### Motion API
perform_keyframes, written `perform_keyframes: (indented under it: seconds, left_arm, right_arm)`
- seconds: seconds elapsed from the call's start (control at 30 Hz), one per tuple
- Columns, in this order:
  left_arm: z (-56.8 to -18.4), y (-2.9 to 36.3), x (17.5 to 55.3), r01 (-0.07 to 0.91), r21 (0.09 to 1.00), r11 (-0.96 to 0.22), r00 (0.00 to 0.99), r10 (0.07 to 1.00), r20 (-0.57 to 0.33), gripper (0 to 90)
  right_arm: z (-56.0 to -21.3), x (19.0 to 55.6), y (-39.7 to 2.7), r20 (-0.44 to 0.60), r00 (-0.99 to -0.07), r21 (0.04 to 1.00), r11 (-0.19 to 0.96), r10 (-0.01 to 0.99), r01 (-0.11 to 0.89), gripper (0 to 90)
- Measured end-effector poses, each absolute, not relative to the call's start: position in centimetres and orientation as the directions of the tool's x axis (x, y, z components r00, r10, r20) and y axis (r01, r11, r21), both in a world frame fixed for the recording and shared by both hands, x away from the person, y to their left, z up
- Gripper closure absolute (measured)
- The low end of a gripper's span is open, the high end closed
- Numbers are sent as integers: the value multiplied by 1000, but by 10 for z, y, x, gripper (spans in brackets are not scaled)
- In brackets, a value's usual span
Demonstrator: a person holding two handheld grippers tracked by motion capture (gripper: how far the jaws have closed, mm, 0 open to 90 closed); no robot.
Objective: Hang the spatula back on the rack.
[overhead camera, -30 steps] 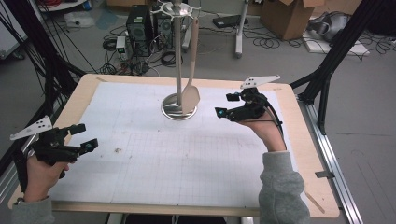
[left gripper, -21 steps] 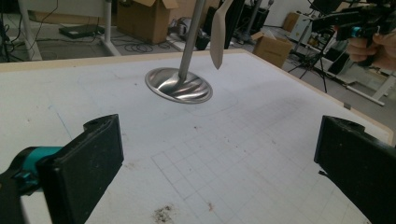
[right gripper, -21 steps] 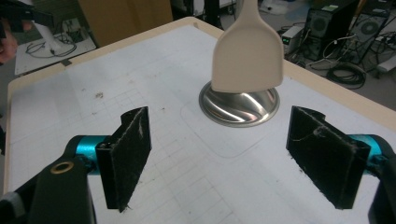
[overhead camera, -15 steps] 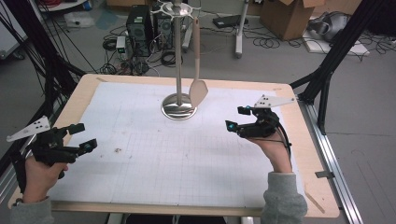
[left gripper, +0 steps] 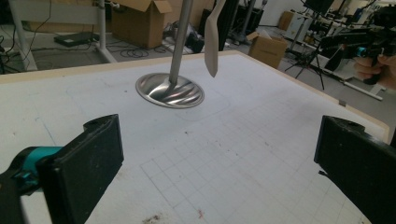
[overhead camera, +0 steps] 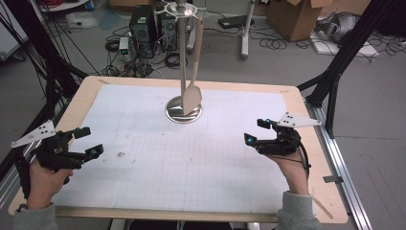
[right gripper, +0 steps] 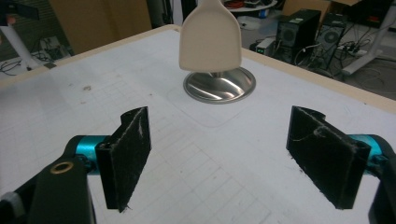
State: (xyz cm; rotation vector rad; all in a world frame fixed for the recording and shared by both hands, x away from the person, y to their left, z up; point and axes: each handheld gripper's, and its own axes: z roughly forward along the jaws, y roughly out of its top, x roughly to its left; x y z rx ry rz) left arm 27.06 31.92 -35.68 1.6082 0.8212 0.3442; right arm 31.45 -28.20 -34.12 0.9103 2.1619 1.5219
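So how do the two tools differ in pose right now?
The left tool sits near the table's left edge, low and close to the person; the right tool sits near the right edge, slightly farther up the table. The left points right, the right points left. Both are open, empty, and apart from the spatula hanging on the stand.

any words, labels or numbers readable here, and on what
None can be read.
The mat carries only grid lines, no figures.
The spatula and the stand's base are unmarked.
The cardboard boxes and computer towers behind the table are too blurred to tell.
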Motion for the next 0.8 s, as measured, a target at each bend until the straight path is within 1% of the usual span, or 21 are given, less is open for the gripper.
perform_keyframes:
  seconds: [0.23, 0.43, 0.5, 0.57, 0.67, 0.8]
  left_arm:
    - [-358, 318, 269, 291, 957, -22, 702, 684, -198, 18]
    - [-359, 316, 270, 296, 955, -26, 707, 679, -200, 17]
    - [-360, 315, 270, 294, 955, -29, 710, 676, -198, 18]
    - [-361, 314, 271, 294, 955, -30, 711, 675, -197, 18]
    - [-363, 313, 272, 296, 955, -35, 711, 676, -195, 17]
    - [-364, 311, 272, 300, 953, -40, 715, 671, -197, 17]
  right_arm:
    - [-355, 301, -293, 118, -726, 941, 157, 677, 299, 214]
    - [-364, 293, -302, 111, -715, 949, 141, 690, 283, 214]
    - [-367, 289, -305, 102, -711, 958, 123, 696, 258, 214]
    - [-373, 288, -307, 117, -716, 960, 105, 688, 258, 214]
    - [-375, 290, -310, 116, -698, 954, 117, 707, 278, 214]
    - [-377, 289, -314, 130, -689, 954, 100, 713, 283, 214]
